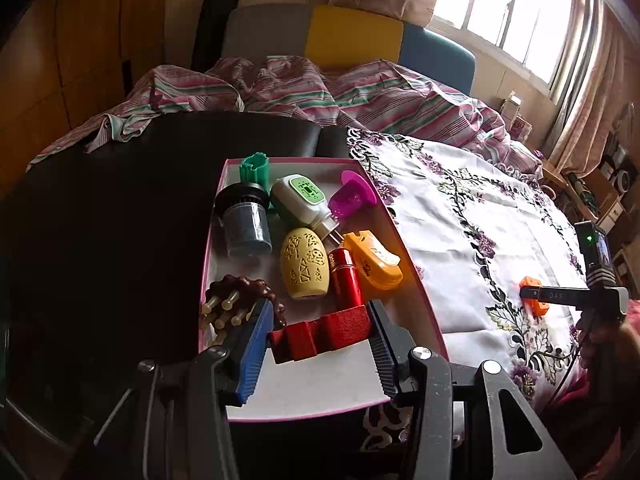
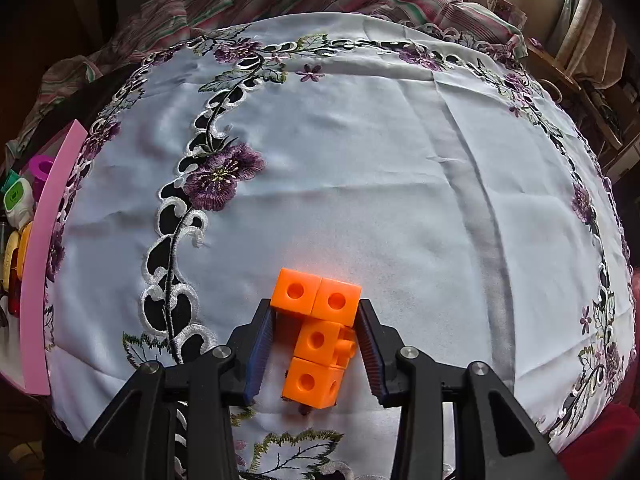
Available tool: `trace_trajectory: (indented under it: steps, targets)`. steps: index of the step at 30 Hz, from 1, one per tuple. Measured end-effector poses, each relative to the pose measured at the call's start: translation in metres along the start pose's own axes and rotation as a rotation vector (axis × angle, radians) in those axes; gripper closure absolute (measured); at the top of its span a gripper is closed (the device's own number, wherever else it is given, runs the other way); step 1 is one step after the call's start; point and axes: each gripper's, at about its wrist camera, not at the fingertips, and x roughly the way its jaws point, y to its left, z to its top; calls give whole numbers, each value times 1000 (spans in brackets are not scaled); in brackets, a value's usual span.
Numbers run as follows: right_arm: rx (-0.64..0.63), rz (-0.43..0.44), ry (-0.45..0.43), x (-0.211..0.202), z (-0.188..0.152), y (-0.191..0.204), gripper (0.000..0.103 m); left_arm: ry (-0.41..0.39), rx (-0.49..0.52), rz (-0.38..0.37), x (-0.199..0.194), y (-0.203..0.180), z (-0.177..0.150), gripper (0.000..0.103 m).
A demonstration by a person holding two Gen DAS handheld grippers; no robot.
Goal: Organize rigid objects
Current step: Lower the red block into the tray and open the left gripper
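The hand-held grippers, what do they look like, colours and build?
Each hand-held gripper has black plastic arms with open cut-outs and silver pivot bolts. The left one and the right one both carry ribbed pads, dark blue to black. Seen from the left wrist view, the right gripper's black body shows grey trim, a small camera with a green light on top, and a thin black cable.
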Motion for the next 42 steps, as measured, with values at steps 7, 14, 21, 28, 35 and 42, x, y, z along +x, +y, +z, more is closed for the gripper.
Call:
trace_trajectory:
  steps: [7,14,21,28,35,42]
  targets:
    - [-7,-2,-1,0,-1,0,62,16,-8,3,3,3,-3,55]
    - [-12,-5,-2,0,0,1,62,23,-26,8,3,13,-6,55]
    - [-25,-13,-4,-1,-1,3,62,-15,-119,-14,-15,52,-6,55]
    - [-35,-10,-4,-3,-3,6,62,0,-144,-77,-10,61,-6,55]
    - [-38,-5,-4,-3,-4,8,62,78,-78,-149,23,24,-2,55]
    - [-32,-5,-4,-2,-3,5,62,109,-28,-114,45,14,-5,54]
